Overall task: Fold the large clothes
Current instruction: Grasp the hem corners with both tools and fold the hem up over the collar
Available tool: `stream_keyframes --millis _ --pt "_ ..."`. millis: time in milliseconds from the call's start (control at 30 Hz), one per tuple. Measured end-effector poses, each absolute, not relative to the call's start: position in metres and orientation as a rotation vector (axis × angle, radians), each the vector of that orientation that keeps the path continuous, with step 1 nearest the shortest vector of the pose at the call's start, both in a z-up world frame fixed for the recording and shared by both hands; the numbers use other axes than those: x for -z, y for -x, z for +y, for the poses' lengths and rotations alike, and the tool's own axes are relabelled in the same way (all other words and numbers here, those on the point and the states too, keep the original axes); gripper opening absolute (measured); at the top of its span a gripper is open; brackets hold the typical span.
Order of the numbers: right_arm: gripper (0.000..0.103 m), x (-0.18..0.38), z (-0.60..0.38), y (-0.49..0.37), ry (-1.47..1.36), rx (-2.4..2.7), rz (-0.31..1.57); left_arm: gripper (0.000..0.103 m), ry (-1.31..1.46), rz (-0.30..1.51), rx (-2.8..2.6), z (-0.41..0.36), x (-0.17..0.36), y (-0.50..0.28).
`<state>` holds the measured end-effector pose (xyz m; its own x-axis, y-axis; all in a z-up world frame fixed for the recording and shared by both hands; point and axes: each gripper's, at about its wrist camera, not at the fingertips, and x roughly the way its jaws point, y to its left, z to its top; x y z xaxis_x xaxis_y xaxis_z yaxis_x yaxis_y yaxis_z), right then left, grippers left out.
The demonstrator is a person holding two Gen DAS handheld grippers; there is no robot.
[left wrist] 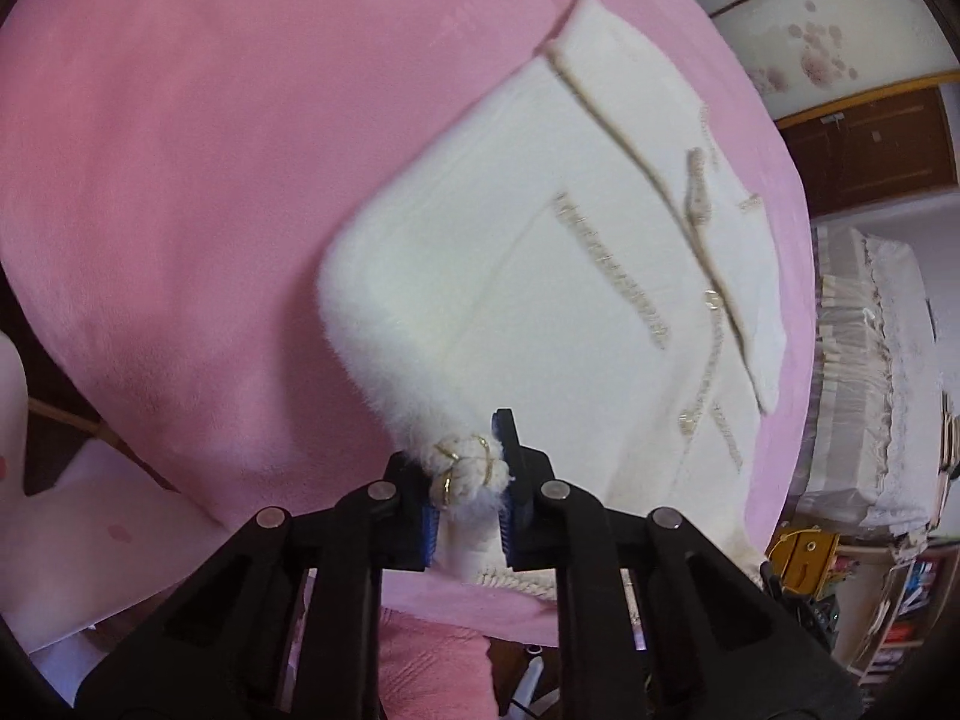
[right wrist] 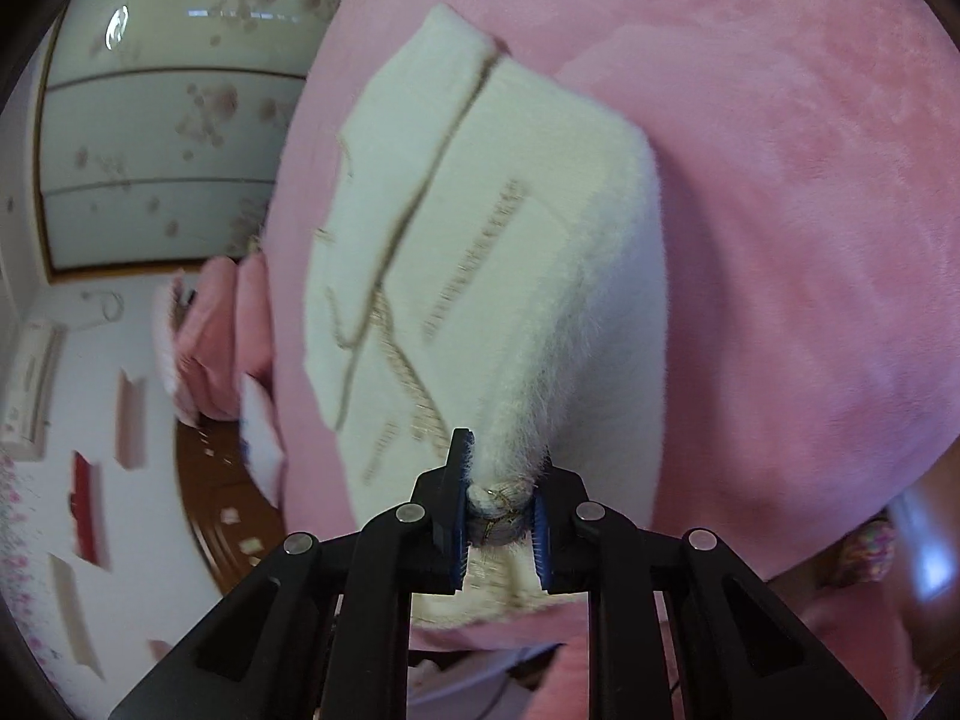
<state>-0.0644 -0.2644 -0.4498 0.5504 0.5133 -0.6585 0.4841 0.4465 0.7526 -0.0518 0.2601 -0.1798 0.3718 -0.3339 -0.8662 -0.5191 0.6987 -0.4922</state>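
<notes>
One white fluffy garment [left wrist: 528,276] is in view, and two grippers hold it, one in each wrist picture. It lies on a pink plush bed cover [left wrist: 198,180] that fills most of both pictures; in the left wrist view the garment runs from the lower middle up to the upper right, and in the right wrist view [right wrist: 480,240] from the lower middle up to the upper middle. The garment is cream-white with a long soft nap, folded into a thick, roughly rectangular bundle. Gold or beige beaded trim crosses it: one long dark-edged seam line runs diagonally, and several short strips of trim lie beside it, blurred in both views. A small round button [left wrist: 712,299] sits on the trim in the left wrist view.

The left gripper [left wrist: 471,483] has its jaws clamped on a bunched corner of the garment, where a knot of braided trim with gold thread shows between the blue pads. The right gripper [right wrist: 501,510] is likewise clamped on a bunched, braided corner, and the fluffy edge rises from it into the middle of the picture. Both held corners sit raised above the cover.

At the left edge of the right wrist view two pink pillows [right wrist: 222,336] stand side by side.
</notes>
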Motion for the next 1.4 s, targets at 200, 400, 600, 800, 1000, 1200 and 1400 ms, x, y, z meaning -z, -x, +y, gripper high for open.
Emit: stream_keyframes --millis 200,400,600,800,1000,1200,1400 --pt "0.015 0.410 -0.257 0.029 -1.124 -0.025 1.026 0.011 0.819 1.133 -0.028 0.262 0.119 0.021" --pt "0.015 0.363 -0.265 -0.007 -1.198 -0.061 0.892 0.010 0.937 0.984 0.061 0.277 0.068 -0.024" --pt "0.015 0.322 -0.286 -0.050 -1.231 -0.049 0.736 0.010 0.964 0.858 0.093 0.302 0.027 -0.079" --pt "0.014 0.283 -0.304 -0.106 -1.199 0.011 0.664 0.009 0.879 0.856 0.111 0.314 0.002 -0.155" --pt "0.014 0.242 -0.301 -0.173 -1.109 0.002 0.665 0.009 0.842 0.858 0.144 0.317 -0.016 -0.233" --pt "0.014 0.221 -0.312 -0.262 -1.057 0.011 0.686 0.009 0.763 0.852 0.137 0.316 -0.028 -0.323" --pt "0.014 0.247 -0.320 -0.357 -1.014 0.097 0.827 0.009 0.573 0.943 0.088 0.297 -0.005 -0.411"
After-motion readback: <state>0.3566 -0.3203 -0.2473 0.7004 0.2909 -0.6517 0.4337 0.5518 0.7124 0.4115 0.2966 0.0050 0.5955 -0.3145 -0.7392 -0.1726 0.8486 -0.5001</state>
